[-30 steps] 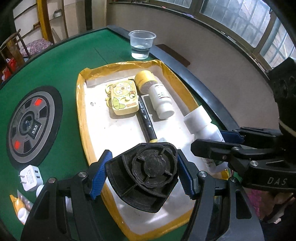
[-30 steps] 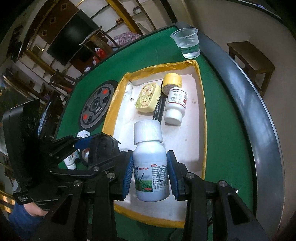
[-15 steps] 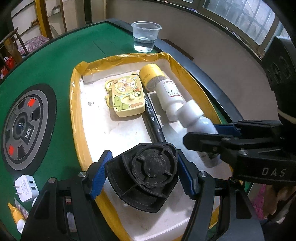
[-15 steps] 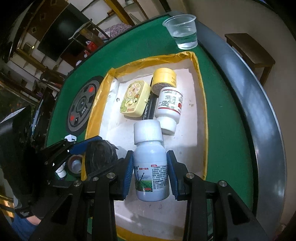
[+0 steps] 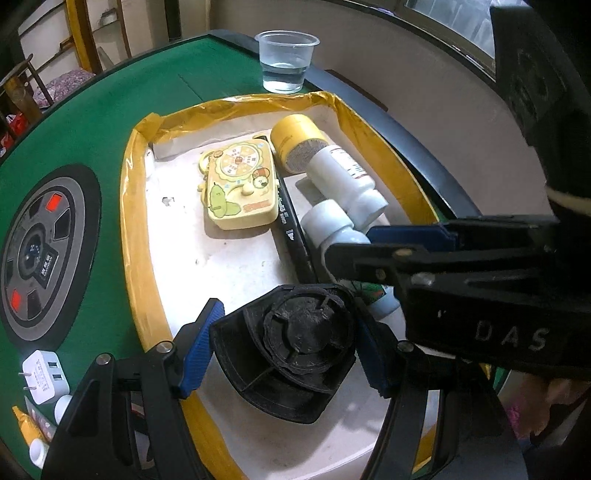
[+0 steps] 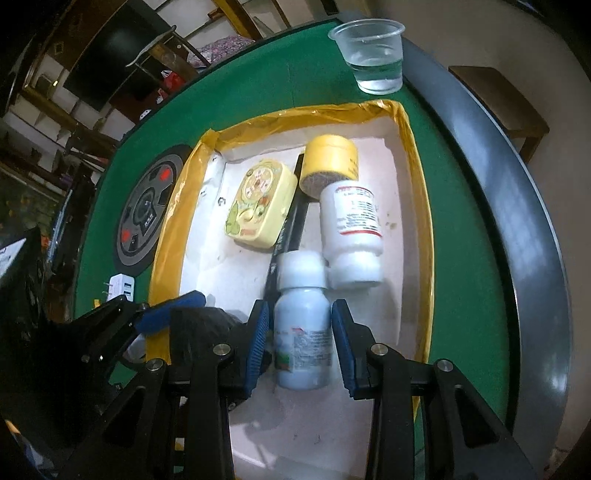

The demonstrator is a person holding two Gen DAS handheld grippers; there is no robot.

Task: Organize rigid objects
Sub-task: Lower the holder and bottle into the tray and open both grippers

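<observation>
While the right gripper (image 6: 301, 343) clamps the white bottle (image 6: 302, 321) low over the tray (image 6: 424, 221), its cap nearly touches a lying bottle (image 6: 351, 229) at one o'clock (could knock it). The left gripper (image 5: 286, 347) holds a black part (image 5: 291, 343), crowding the drop.

Beige wall (image 5: 424, 85), wooden bench (image 6: 506, 99), dark shelving (image 6: 74, 92), window (image 5: 443, 11)

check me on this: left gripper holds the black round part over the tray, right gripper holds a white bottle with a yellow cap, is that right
Not quite: the cap is white, not yellow. In the right wrist view the right gripper is shut on the white bottle, whose cap is white; the yellow-capped jar lies further back in the tray. The rest holds: the left gripper holds the black round part over the tray.
</observation>
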